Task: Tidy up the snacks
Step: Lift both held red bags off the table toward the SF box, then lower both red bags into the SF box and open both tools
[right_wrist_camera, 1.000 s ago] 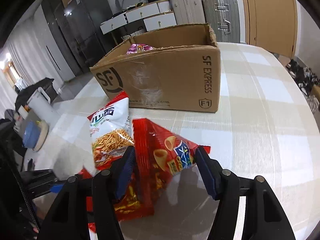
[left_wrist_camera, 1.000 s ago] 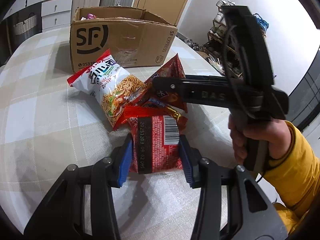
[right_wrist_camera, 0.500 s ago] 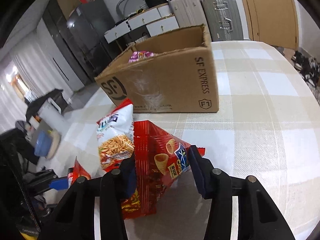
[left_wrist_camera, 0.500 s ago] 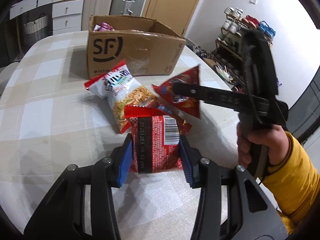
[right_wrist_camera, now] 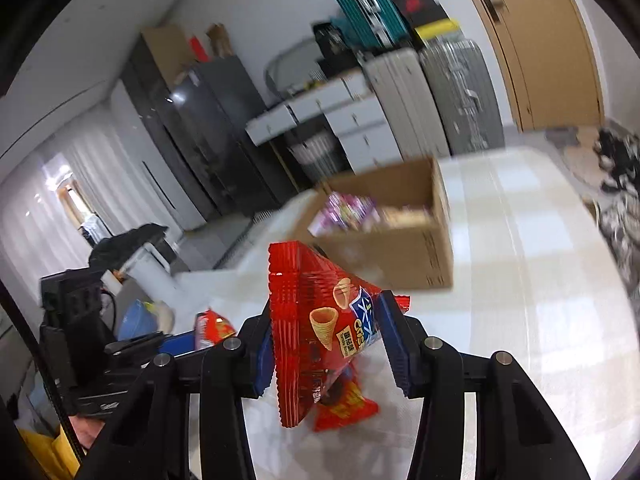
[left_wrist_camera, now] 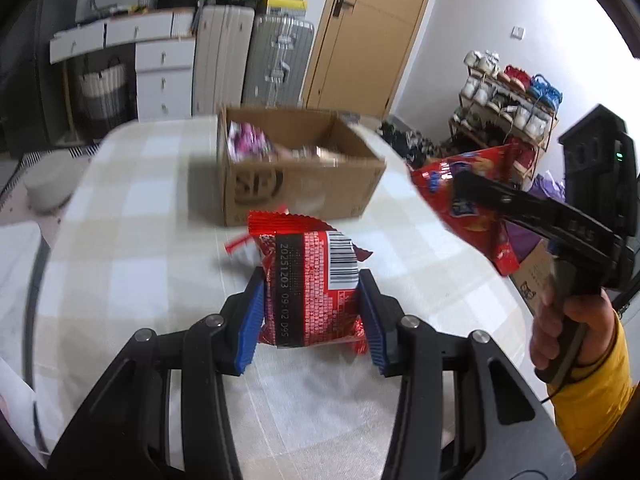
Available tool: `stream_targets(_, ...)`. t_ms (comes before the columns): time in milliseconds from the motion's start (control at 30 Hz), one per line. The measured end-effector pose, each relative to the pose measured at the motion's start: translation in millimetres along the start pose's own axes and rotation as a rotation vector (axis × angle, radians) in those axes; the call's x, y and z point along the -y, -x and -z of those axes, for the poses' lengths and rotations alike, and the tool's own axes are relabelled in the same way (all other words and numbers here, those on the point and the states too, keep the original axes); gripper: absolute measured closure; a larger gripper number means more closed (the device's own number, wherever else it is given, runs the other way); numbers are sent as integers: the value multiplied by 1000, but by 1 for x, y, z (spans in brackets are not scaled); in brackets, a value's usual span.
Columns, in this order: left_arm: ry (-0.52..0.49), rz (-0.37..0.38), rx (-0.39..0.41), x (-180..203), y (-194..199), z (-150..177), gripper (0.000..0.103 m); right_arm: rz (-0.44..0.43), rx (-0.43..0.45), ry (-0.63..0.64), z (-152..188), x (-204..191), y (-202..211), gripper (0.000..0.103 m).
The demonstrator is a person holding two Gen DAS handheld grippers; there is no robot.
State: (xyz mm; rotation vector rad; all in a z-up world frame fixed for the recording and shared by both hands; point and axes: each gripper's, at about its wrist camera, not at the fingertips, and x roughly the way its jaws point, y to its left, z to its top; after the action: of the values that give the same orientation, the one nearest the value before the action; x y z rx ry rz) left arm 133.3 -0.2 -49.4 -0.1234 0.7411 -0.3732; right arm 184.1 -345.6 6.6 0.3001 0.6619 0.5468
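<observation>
My left gripper (left_wrist_camera: 311,300) is shut on a red snack packet (left_wrist_camera: 308,280) with a barcode, held above the checked table (left_wrist_camera: 132,248). My right gripper (right_wrist_camera: 326,340) is shut on a red cone-snack bag (right_wrist_camera: 320,320), also lifted clear of the table. The left wrist view shows that bag (left_wrist_camera: 468,204) at the right, with a hand in a yellow sleeve (left_wrist_camera: 592,384) below it. Beyond both stands an open cardboard box (left_wrist_camera: 304,184) with a pink packet (left_wrist_camera: 248,144) inside. Part of another bag (left_wrist_camera: 238,245) peeks out behind my left packet.
Suitcases (left_wrist_camera: 276,64) and white drawers (left_wrist_camera: 160,80) stand behind the table, next to a wooden door (left_wrist_camera: 360,40). A shoe rack (left_wrist_camera: 504,104) is at the far right. A white stool (left_wrist_camera: 48,184) sits off the table's left edge.
Both grippers have risen from the table with their bags, and the box's inside has come into view. The right jaws have drawn in on the cone-snack bag. The white noodle bag stayed on the table.
</observation>
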Motion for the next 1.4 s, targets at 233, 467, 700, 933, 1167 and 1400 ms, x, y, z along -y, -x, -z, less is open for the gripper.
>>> stream_targets(233, -60, -64, 108, 13, 50, -43, 62, -47, 128, 117, -48, -49, 54, 56)
stream_targets(467, -84, -68, 160, 21, 82, -88, 62, -90, 180, 132, -87, -69, 72, 56)
stream_targets(700, -86, -84, 200, 21, 96, -139, 62, -120, 207, 161, -113, -80, 72, 56)
stream_targets(933, -95, -74, 190, 15, 78, -182, 62, -120, 224, 164, -136, -74, 57, 56)
stream_targets(1167, -88, -88, 161, 6, 29, -219, 62, -106, 223, 164, -153, -64, 38, 56)
stream_targets(1400, -80, -99, 116, -12, -38, -250, 62, -86, 197, 158, -164, -45, 8, 56)
